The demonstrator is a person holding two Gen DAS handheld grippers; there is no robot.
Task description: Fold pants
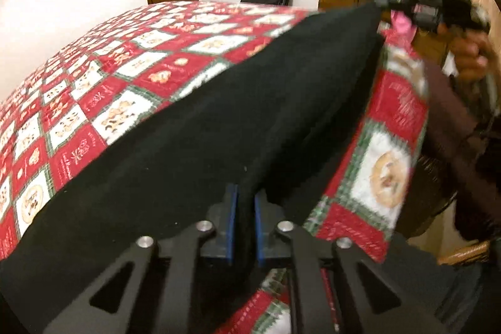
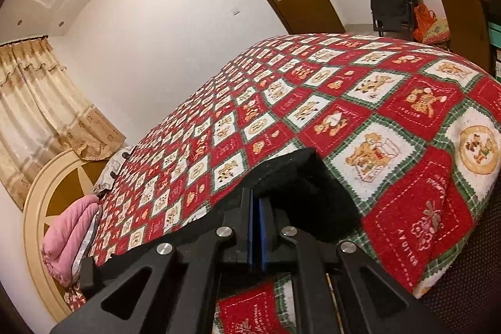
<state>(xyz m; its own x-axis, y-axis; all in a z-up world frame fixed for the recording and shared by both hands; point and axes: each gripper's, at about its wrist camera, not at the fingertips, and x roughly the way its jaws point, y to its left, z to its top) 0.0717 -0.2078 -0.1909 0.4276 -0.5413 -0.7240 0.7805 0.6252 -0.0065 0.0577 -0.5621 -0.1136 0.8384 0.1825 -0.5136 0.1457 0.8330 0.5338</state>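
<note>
Left gripper [image 1: 243, 208] was clamped on an edge of the black pants [image 1: 219, 121], cloth pinched between its blue pads [image 1: 232, 224]. The pants stretched taut ahead of it, across the red checked bedspread [image 1: 125, 68], up to the right gripper [image 1: 380, 0] at their far corner. Right gripper's own view: jaws closed on a bunched black corner of the pants, bedspread spreading ahead and to the right. A hand [image 1: 469, 55] held the right gripper's handle.
</note>
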